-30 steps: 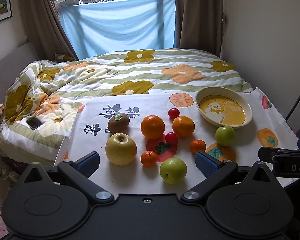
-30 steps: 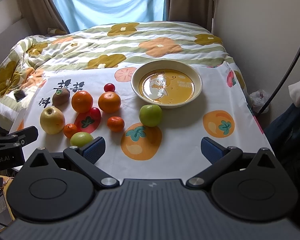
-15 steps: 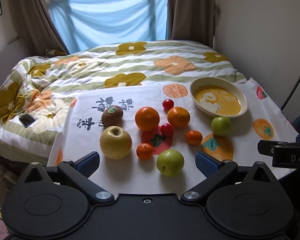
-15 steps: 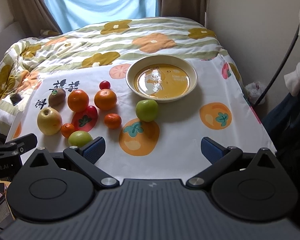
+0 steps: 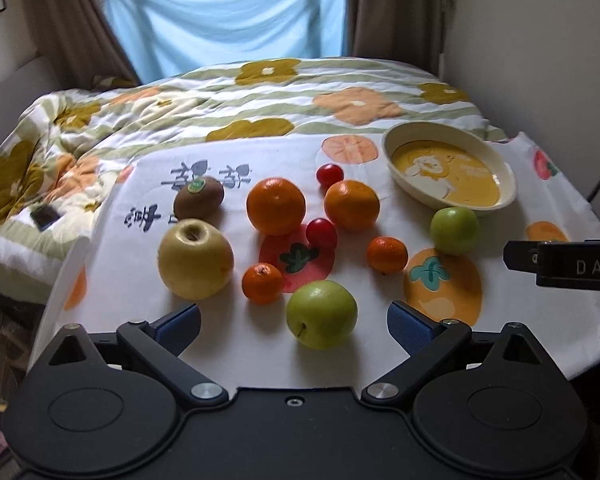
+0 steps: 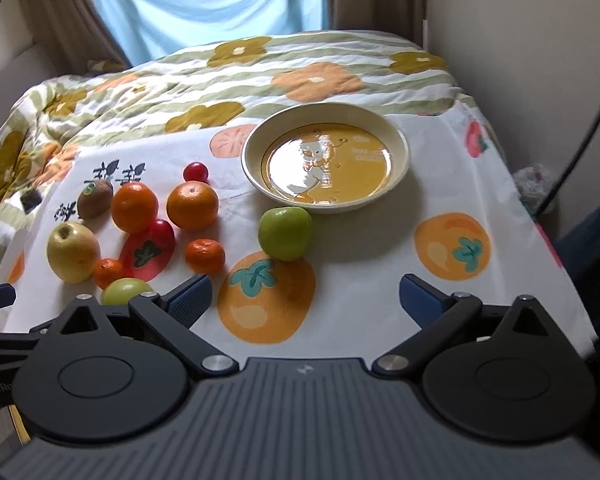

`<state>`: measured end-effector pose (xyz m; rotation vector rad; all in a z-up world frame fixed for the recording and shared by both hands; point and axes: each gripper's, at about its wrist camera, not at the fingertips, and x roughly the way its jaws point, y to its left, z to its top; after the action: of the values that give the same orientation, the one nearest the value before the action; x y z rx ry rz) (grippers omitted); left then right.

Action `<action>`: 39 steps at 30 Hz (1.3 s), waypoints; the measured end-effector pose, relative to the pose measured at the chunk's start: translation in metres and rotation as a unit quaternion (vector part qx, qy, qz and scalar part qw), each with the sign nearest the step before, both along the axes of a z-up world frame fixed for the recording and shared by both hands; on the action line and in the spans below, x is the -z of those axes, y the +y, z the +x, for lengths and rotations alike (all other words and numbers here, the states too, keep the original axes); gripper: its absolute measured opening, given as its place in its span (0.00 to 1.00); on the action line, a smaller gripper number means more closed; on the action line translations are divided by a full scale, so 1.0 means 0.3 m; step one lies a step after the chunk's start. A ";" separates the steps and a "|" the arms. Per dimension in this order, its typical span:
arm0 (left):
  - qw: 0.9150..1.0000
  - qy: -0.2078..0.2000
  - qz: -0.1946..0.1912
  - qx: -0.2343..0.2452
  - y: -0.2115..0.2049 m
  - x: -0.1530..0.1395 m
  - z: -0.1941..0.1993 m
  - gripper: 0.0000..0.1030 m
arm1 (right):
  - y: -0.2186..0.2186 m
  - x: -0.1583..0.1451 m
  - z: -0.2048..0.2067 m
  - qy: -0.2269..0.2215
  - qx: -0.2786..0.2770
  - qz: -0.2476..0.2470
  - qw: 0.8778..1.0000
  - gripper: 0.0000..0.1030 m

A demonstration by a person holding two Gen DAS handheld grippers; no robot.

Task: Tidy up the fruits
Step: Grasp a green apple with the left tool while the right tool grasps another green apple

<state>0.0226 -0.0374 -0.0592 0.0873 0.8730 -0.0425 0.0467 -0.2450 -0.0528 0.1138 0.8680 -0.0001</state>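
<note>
Both grippers are hovering off the near edge of the table (image 6: pixel 380 280), fingers spread wide and holding nothing. The left gripper (image 5: pixel 294 320) is facing the nearest green apple (image 5: pixel 322 314), sitting close to that edge; a clumsy push is likely to send it rolling off. The fruits are clustering on the left half: yellow apple (image 5: pixel 195 258), kiwi (image 5: pixel 199 197), two oranges (image 5: pixel 276 206), small mandarins and cherry tomatoes, packed tightly enough that a wide jaw could be knocking neighbours. The right gripper (image 6: pixel 304 296) is facing open cloth, with the other green apple (image 6: pixel 286 233) resting just beside the empty bowl (image 6: pixel 396 140) toward the far right corner.
</note>
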 end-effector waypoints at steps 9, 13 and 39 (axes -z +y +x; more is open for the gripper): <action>0.997 0.002 -0.005 -0.075 -0.067 0.125 0.056 0.91 | -0.043 0.118 0.131 -0.002 -0.055 0.019 0.998 1.00; 0.996 0.001 0.005 -0.090 -0.098 0.167 0.079 0.87 | -0.047 0.155 0.173 -0.004 -0.072 0.027 0.997 1.00; 0.993 0.013 0.004 -0.120 -0.121 0.237 0.090 0.58 | -0.033 0.259 0.320 0.011 -0.111 0.061 0.992 0.77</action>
<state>0.0496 -0.0738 -0.1303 -0.0119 0.9054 0.1851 0.1427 -0.2551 -0.1306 0.1313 0.8989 0.2599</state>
